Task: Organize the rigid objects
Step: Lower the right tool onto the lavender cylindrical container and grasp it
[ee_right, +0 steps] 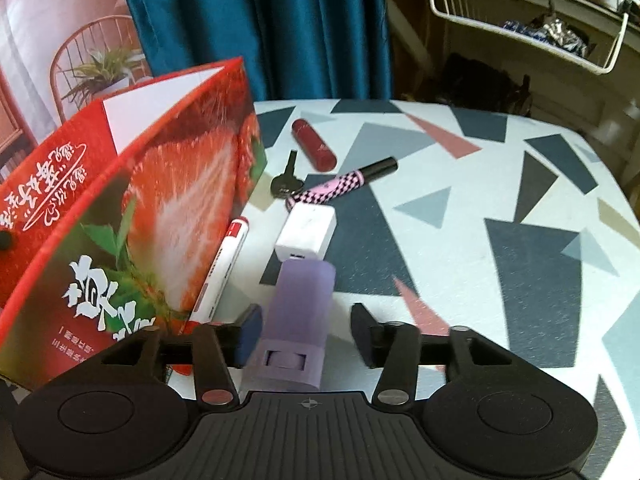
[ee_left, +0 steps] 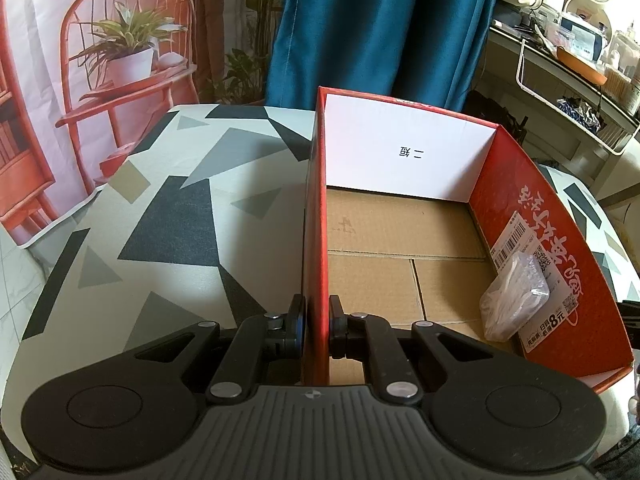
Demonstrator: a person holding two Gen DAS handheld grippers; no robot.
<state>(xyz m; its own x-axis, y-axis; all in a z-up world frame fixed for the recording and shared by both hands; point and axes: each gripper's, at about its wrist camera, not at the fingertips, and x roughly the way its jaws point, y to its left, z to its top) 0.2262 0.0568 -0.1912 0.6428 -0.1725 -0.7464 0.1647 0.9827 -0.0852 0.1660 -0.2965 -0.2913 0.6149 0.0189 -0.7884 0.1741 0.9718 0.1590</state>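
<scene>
A red strawberry-print cardboard box [ee_left: 532, 216] stands on the patterned table. My left gripper [ee_left: 317, 320] is shut on the box's left wall [ee_left: 316, 220], one pad on each side. A clear plastic packet [ee_left: 512, 296] lies inside by the right wall. In the right wrist view, a purple block-shaped object [ee_right: 300, 308] lies between the fingers of my open right gripper [ee_right: 306, 328]; the right pad [ee_right: 362, 330] stands apart from it. Beyond lie a white charger [ee_right: 308, 232], a white marker [ee_right: 224, 264], a key [ee_right: 286, 178], a pink checkered tube [ee_right: 340, 184] and a red cylinder [ee_right: 314, 144].
The box [ee_right: 140, 200] rises close on the left of my right gripper, with the marker against its base. The table [ee_right: 500, 208] stretches to the right with a geometric cloth. A blue curtain [ee_right: 260, 20] and a white wire basket [ee_right: 520, 40] on a shelf stand behind.
</scene>
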